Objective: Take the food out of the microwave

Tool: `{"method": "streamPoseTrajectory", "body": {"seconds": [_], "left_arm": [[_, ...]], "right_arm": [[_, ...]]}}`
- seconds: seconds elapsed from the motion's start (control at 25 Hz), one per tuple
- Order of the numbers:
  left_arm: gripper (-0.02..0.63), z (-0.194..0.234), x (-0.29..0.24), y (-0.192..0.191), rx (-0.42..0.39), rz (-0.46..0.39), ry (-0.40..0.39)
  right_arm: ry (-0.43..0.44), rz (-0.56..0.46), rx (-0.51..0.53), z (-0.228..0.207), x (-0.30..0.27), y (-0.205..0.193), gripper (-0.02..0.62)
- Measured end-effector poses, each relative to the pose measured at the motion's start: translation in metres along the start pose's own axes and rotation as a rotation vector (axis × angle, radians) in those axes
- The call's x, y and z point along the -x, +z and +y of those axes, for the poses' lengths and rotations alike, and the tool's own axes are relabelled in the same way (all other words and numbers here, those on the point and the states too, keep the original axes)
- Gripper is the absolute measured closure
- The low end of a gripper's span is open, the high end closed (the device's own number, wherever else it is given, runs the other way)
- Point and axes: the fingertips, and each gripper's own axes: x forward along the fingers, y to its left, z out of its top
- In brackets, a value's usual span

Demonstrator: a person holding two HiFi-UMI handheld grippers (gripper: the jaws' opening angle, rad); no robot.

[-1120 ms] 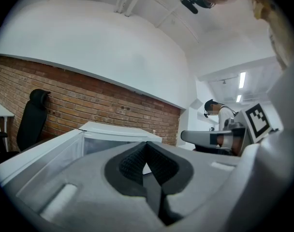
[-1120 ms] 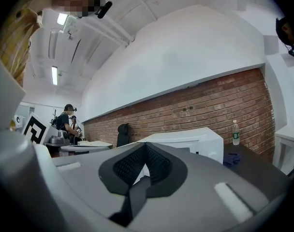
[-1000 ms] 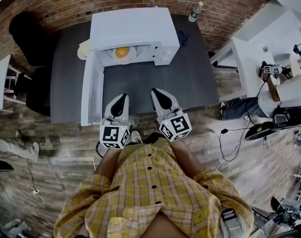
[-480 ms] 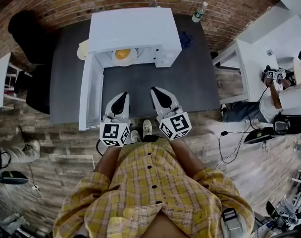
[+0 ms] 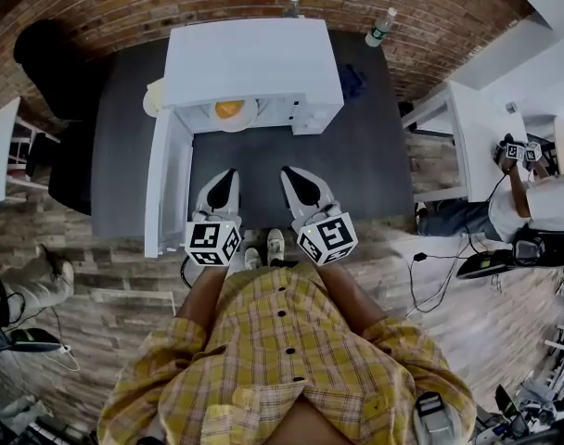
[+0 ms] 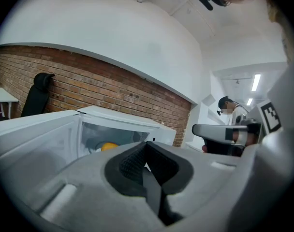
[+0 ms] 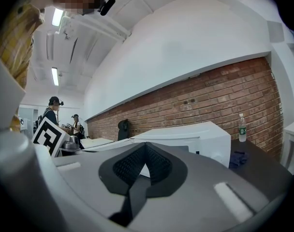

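Note:
A white microwave (image 5: 252, 63) stands on a dark grey table (image 5: 356, 156) with its door (image 5: 167, 184) swung open toward me at the left. Inside sits a white plate (image 5: 234, 114) with orange-yellow food (image 5: 228, 108), also visible as the food (image 6: 108, 146) in the left gripper view. My left gripper (image 5: 224, 176) hovers over the table's near edge beside the door, shut and empty. My right gripper (image 5: 296, 172) is next to it, also shut with nothing held. Both point at the microwave (image 7: 185, 137), some way short of it.
Two water bottles (image 5: 379, 26) stand at the table's back by the brick wall, and a dark cloth (image 5: 349, 80) lies right of the microwave. A black chair (image 5: 50, 72) is at the left. A white desk (image 5: 467, 128) and another person (image 5: 542, 193) are at the right.
Both grippers have drifted slightly forward over the table edge toward the microwave and sunk a little. Both stayed shut.

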Motion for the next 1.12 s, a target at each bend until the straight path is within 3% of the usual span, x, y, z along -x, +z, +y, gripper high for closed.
{"method": "streamPoseTrajectory", "body": {"seconds": [0.56,1.12], "left_arm": [[0.587,0.035,-0.055,-0.027,0.206,0.064,0.028],[0.529,0.067,-0.1,-0.061,0.604,0.064,-0.007]], "right_arm": [[-0.011,0.029,-0.02,-0.026,-0.022,-0.011,0.592],[-0.033,0.06,-0.031,-0.038,-0.026,-0.022,0.592]]}}
